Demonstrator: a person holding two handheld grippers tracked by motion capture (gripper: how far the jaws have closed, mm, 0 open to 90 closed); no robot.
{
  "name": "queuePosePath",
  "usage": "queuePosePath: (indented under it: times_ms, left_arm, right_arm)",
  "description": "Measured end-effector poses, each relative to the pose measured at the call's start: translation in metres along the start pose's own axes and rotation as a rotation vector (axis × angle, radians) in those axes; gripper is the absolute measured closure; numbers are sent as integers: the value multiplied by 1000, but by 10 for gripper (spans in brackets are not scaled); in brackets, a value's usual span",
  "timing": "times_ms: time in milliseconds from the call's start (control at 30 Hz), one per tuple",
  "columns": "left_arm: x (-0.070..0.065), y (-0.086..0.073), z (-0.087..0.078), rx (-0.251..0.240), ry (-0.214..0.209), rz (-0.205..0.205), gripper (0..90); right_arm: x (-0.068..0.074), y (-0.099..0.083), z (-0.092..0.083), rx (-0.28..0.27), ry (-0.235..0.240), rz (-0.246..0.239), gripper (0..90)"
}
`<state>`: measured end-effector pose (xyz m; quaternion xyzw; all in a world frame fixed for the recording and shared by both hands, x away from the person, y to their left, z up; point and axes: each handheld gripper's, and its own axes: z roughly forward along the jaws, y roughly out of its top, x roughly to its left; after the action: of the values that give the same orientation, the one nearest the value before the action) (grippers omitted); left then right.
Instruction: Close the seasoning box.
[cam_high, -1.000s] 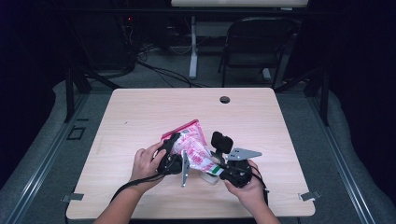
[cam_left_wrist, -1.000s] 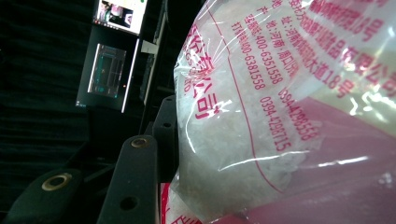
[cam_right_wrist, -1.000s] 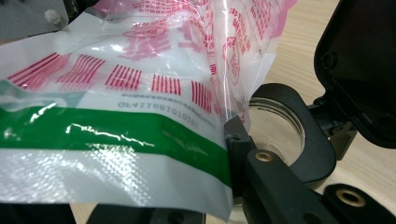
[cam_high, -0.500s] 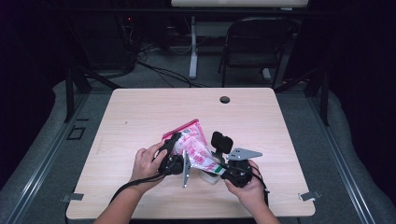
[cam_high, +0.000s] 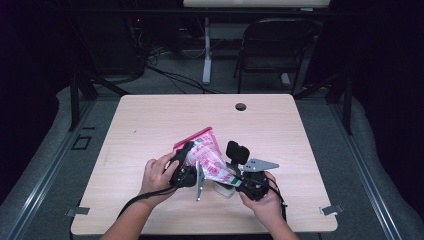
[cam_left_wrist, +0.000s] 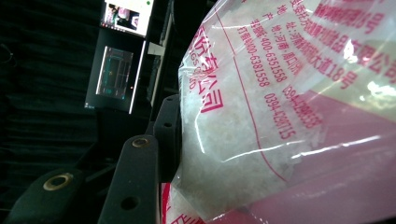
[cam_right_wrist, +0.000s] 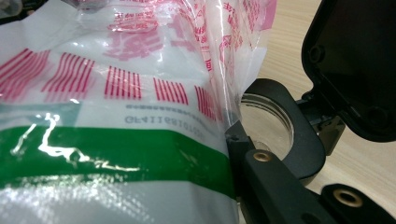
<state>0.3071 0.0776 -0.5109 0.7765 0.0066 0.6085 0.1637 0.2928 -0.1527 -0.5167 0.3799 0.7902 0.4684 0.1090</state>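
Since a second ago the bag (cam_high: 207, 159) has tipped a little: its pink top edge now points toward the far left corner of the bench (cam_high: 150, 120), and the left hand (cam_high: 159, 175) has crept slightly nearer the bag's middle. The right hand (cam_high: 265, 197) sits much where it was, near the front edge.

Count: one bag, two claws, two hands, one round black container (cam_right_wrist: 280, 135) with a hinged lid (cam_right_wrist: 359, 65) standing open.

The bag is clear plastic printed in red, with a green band, and holds white grains. It is held up off the bench between the two claws, toward the front edge, right of centre.

The left gripper (cam_high: 184, 165) presses on the bag's pink end; in the left gripper view one black jaw lies flat against the plastic, the other is hidden behind it, so it reads as pinching the bag. The right gripper (cam_high: 239, 179) meets the bag's lower end; in the right gripper view one jaw touches the plastic, but whether the pair is clamped I cannot tell.

The open container rests on the bench just beside the bag's lower end.
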Motion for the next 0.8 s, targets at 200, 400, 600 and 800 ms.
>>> queuePosePath:
  times_ms: [200,400,600,800]
  left_arm:
    - [0,0,-1,-2,8,3,626]
    - [0,1,-1,-5,14,12,627]
    - [1,1,-2,-3,12,12,627]
    - [1,2,-2,-10,23,20,627]
  right_arm:
    - [0,0,1,10,-1,-5,899]
    - [0,-1,2,7,1,-1,899]
    - [0,-1,2,14,-2,-4,899]
    - [0,-1,3,16,-4,-5,899]
